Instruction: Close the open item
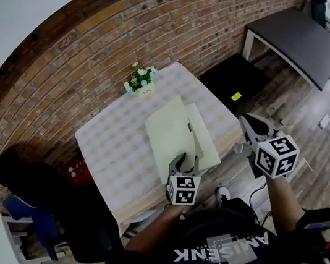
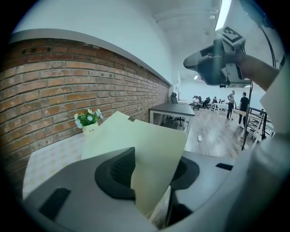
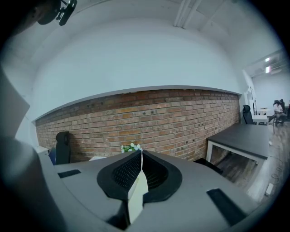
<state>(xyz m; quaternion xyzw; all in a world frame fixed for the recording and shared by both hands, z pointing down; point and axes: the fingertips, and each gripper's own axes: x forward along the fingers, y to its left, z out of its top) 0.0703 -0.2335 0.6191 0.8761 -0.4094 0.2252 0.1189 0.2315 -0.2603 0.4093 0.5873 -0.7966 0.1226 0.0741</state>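
Fingers (image 2: 115,174) of our left gripper (image 1: 184,161) stand released around the raised folder cover (image 2: 154,152); right gripper (image 1: 252,126), at three o'clock, is clenched; closing seems unfinished.

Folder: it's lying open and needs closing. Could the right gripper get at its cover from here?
Probably yes: the right gripper hangs just off the table's right edge, nothing between it and the folder, though its jaws are shut.

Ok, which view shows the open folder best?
Head view: the whole folder lies on the table, cover lifted. Left gripper view shows only its cover close up, between the jaws; right gripper view shows none of it.
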